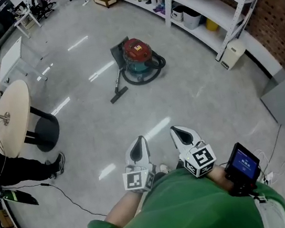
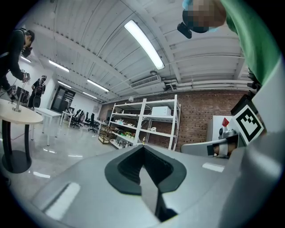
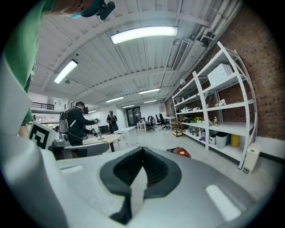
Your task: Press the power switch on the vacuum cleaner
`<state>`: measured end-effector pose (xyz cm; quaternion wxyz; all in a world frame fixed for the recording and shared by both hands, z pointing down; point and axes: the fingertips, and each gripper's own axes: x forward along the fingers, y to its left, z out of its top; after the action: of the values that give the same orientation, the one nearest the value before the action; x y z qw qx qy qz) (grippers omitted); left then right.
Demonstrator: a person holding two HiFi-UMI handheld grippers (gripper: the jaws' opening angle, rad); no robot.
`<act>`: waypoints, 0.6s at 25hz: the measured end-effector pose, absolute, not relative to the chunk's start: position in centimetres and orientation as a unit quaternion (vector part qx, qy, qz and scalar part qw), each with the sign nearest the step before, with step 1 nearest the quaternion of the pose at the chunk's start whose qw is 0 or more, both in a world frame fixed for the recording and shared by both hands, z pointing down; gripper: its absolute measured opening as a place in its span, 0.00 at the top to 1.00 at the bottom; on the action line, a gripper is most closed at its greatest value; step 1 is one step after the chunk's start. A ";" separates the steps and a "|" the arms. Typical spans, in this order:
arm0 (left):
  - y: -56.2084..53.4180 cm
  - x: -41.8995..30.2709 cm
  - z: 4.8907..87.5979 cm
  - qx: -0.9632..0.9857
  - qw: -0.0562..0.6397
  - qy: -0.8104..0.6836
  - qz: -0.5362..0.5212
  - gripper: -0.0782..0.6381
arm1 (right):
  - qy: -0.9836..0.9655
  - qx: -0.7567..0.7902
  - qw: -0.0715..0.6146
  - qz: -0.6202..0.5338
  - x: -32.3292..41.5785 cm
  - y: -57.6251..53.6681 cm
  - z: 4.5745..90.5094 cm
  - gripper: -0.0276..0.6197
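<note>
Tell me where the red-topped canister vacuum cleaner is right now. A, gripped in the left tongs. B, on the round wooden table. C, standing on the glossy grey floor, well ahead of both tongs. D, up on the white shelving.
C: the head view shows the red-topped canister vacuum cleaner standing on the glossy grey floor, far ahead of the left tongs and the right tongs, both shut on nothing.

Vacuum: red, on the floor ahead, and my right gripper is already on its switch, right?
Not yet touching it: the head view shows the right gripper held back, well short of the vacuum. The vacuum is red and on the floor ahead.
</note>
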<state>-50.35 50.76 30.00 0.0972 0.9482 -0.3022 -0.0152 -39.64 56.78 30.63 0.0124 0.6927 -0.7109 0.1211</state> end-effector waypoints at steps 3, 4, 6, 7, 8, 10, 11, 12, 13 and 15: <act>50.7 -50.7 30.1 0.948 0.099 -0.301 -0.011 0.88 | -0.707 0.697 0.013 0.119 -39.8 56.8 30.5 0.95; 50.7 -50.7 30.2 0.949 0.099 -0.300 -0.009 0.88 | -0.706 0.698 0.013 0.118 -39.7 56.9 30.5 0.96; 50.7 -50.2 30.4 0.949 0.098 -0.299 -0.004 0.88 | -0.706 0.699 0.013 0.116 -39.2 56.8 30.6 0.95; 50.6 -49.8 30.4 0.949 0.099 -0.301 -0.003 0.88 | -0.706 0.699 0.013 0.115 -38.7 56.8 30.6 0.96; 50.5 -49.4 30.5 0.948 0.101 -0.303 -0.001 0.88 | -0.705 0.700 0.013 0.114 -38.3 56.9 30.6 0.96; 50.5 -49.0 30.8 0.948 0.106 -0.301 0.001 0.88 | -0.702 0.702 0.012 0.115 -37.7 57.0 30.6 0.95; 50.5 -48.7 30.8 0.948 0.107 -0.299 -0.001 0.88 | -0.700 0.704 0.011 0.117 -37.4 57.1 30.6 0.95; 50.4 -48.4 30.8 0.949 0.107 -0.298 -0.002 0.88 | -0.698 0.707 0.011 0.117 -36.9 57.2 30.6 0.95; 50.3 -47.9 30.7 0.948 0.107 -0.299 -0.001 0.88 | -0.695 0.709 0.010 0.117 -36.3 57.1 30.7 0.96; 50.0 -46.8 30.6 0.948 0.104 -0.301 0.001 0.88 | -0.692 0.713 0.009 0.116 -34.9 57.0 30.7 0.96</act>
<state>-46.84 49.97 30.61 0.1044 0.9480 -0.3008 0.0012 -34.92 57.05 30.68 0.0088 0.7126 -0.6919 0.1158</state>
